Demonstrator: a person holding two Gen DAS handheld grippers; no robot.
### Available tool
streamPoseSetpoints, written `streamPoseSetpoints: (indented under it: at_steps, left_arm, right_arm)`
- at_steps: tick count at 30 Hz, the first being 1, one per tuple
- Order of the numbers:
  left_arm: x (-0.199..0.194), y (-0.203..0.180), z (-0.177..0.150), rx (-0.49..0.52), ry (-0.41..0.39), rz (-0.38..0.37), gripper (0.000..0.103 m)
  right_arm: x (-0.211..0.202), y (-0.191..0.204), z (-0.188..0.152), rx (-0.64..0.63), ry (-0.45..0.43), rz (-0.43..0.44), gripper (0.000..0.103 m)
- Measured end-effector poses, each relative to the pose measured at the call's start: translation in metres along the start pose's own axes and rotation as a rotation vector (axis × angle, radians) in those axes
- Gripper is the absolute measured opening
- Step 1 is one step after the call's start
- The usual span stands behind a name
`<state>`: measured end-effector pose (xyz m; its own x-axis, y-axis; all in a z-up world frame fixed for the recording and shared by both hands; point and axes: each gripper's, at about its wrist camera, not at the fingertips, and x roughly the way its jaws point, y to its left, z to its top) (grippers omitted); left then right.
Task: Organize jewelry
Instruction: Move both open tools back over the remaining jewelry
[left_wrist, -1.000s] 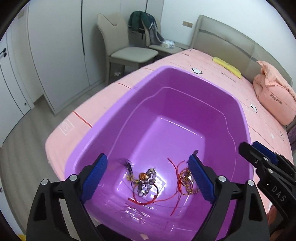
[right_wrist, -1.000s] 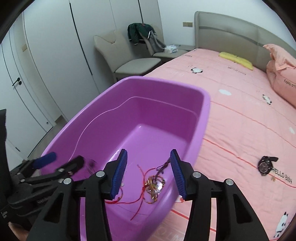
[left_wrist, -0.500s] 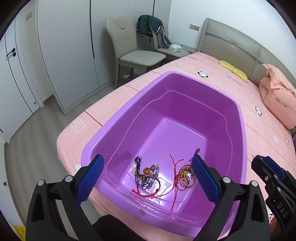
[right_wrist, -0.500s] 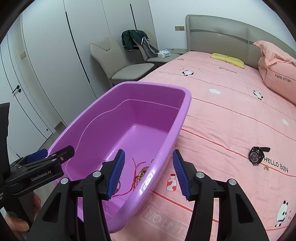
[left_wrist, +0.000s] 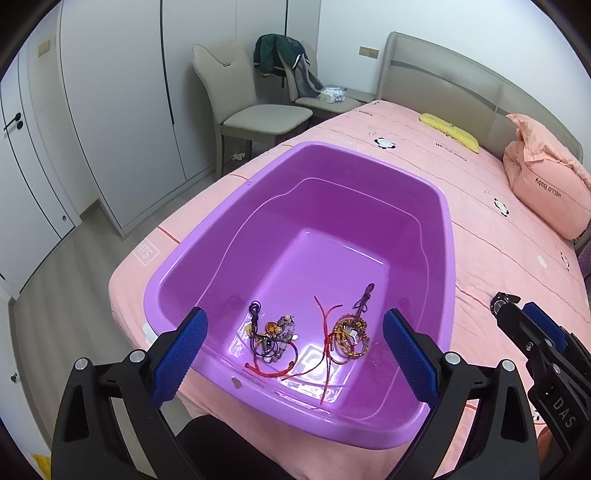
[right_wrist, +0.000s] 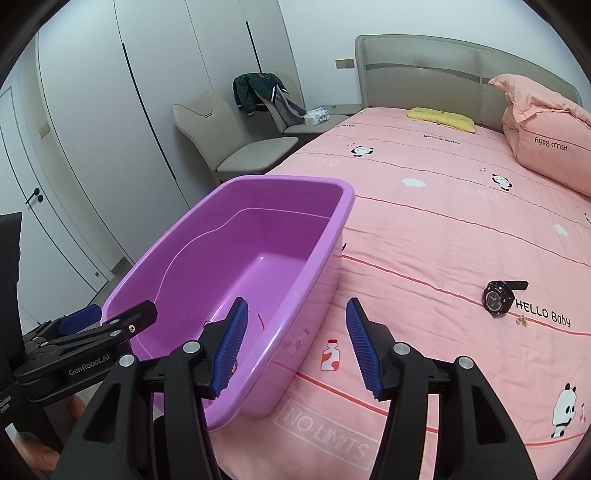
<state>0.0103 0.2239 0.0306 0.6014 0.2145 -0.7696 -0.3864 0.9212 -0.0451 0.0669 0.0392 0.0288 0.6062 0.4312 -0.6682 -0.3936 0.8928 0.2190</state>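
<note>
A purple tub (left_wrist: 334, 218) stands on the pink bed (left_wrist: 491, 236). At its near end lie a beaded bracelet with dark cords (left_wrist: 274, 336) and a gold bracelet with red cord (left_wrist: 350, 334). My left gripper (left_wrist: 293, 341) hovers above and in front of them, open and holding nothing. My right gripper (right_wrist: 298, 334) is open and bare over the tub's right wall (right_wrist: 295, 314) and the sheet. A black watch (right_wrist: 498, 296) lies on the bed to its right, with a tiny trinket (right_wrist: 521, 320) beside it. In the left wrist view the watch (left_wrist: 499, 303) peeks from behind the right gripper (left_wrist: 532, 332).
Two beige chairs (left_wrist: 255, 110), one with a dark jacket (left_wrist: 280, 51), stand by white wardrobe doors (left_wrist: 122, 110). A pink pillow (right_wrist: 550, 144) and a yellow cloth (right_wrist: 441, 119) lie near the headboard. A hand (right_wrist: 40, 450) holds the left gripper (right_wrist: 110, 326).
Both grippers have drawn back and up from the tub. The right view has swung right over the bed, and its jaws stand a little wider. The jewelry stays in the tub.
</note>
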Motion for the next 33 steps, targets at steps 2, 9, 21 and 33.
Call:
streamPoseSetpoints:
  at_steps: [2,9,21,33]
  left_arm:
    - [-0.003,-0.006,-0.001,0.01,-0.004,-0.002,0.094]
    - [-0.013,-0.027,-0.005,0.054,-0.012,-0.024,0.094]
    - [-0.022,-0.062,-0.011,0.112,-0.015,-0.062,0.094]
    - [-0.03,-0.114,-0.029,0.2,-0.004,-0.115,0.094]
  right_arm:
    - [-0.005,-0.004,-0.001,0.007,-0.007,-0.001,0.053]
    - [-0.025,-0.019,-0.003,0.037,-0.044,-0.008,0.054]
    - [-0.049,-0.056,-0.021,0.106,-0.066,-0.045,0.055]
    - [-0.072,-0.097,-0.04,0.177,-0.089,-0.087,0.055]
